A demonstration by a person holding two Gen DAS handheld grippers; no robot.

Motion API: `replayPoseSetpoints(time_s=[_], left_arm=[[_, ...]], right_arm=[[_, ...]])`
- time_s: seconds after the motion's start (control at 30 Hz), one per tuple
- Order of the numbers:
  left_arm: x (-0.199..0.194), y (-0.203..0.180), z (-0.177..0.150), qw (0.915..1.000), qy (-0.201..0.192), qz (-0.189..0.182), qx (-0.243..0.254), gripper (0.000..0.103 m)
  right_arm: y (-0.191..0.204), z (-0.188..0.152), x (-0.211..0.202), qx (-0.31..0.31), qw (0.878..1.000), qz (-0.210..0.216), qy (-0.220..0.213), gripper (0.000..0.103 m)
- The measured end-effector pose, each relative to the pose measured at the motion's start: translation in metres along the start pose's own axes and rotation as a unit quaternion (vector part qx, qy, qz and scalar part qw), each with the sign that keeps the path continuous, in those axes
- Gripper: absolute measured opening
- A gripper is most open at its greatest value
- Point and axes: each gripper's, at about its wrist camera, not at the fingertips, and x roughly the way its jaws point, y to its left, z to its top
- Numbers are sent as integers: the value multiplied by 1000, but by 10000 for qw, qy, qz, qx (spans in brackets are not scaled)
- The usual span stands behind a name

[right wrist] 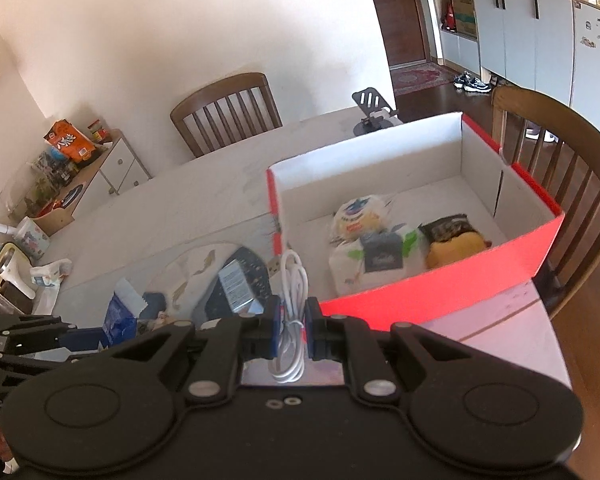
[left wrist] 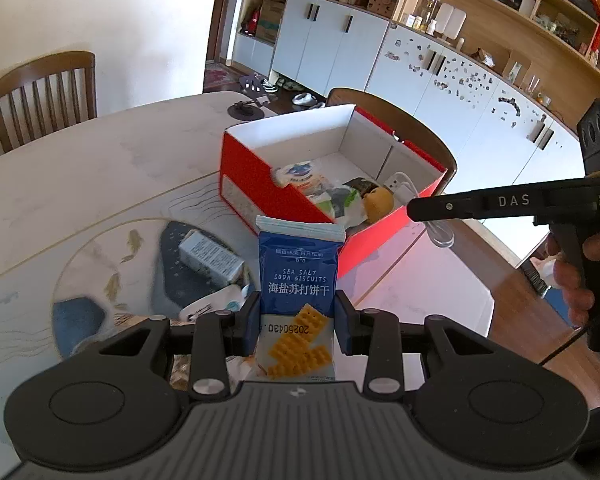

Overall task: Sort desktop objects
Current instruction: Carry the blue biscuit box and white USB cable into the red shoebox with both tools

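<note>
My left gripper (left wrist: 298, 320) is shut on a blue pack of sea salt soda biscuits (left wrist: 298, 280), held upright just in front of the red box (left wrist: 256, 184). My right gripper (right wrist: 292, 320) is shut on a coiled white cable (right wrist: 292, 292), near the box's (right wrist: 439, 292) front left corner. The box holds several snack packs: a round white one (right wrist: 359, 216), a white-and-green one (right wrist: 375, 264) and a yellow one (right wrist: 455, 248). The right gripper also shows from the side in the left wrist view (left wrist: 419, 208), with the cable loop (left wrist: 439, 234) hanging under it.
A small grey-white carton (left wrist: 210, 258) and a white wrapped item (left wrist: 216, 304) lie on the patterned mat (left wrist: 100, 280). A phone stand (right wrist: 369, 116) is at the table's far edge. Wooden chairs (right wrist: 228, 108) stand behind the table and beside the box (right wrist: 559, 152).
</note>
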Motion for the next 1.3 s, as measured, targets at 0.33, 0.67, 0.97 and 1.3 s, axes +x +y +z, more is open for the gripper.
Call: replayPoseSetpoints(time_s=[0.33, 0.67, 0.97, 1.3], left_arm=[[26, -18, 22, 10000, -3, 43, -33, 35], [50, -34, 42, 10000, 55, 61, -24, 35], [81, -52, 68, 9998, 131, 15, 164, 35], [112, -67, 98, 9979, 229, -93, 595, 35]], right_arm=[[-34, 25, 4, -112, 9999, -15, 0, 11], [-63, 46, 12, -136, 9999, -48, 22, 11], [-85, 63, 25, -207, 9997, -139, 66, 11], [-106, 81, 44, -202, 9994, -223, 143, 11]])
